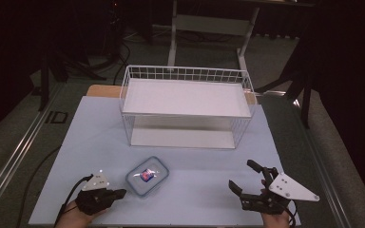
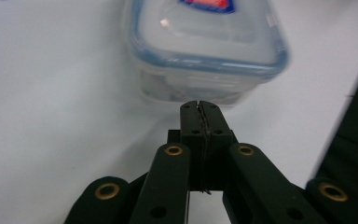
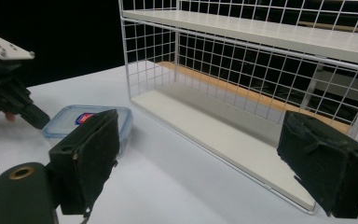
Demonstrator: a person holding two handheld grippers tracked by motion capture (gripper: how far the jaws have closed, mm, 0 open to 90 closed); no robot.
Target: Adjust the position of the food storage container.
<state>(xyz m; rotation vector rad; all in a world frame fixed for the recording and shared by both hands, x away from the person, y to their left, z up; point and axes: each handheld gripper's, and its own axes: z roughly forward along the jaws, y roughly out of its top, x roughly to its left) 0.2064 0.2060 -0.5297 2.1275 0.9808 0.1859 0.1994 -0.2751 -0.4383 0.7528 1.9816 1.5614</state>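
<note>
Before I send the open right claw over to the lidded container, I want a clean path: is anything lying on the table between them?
Nothing visible does. Bare table lies between the right claw and the container. The left claw sits shut at the container's opposite side.

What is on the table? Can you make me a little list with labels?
table: pale blue top
shelf: white wire rack, two levels, toward the far side
box: clear lidded container, red and blue thing inside
left gripper: shut, beside the box
right gripper: open, holding nothing
</note>
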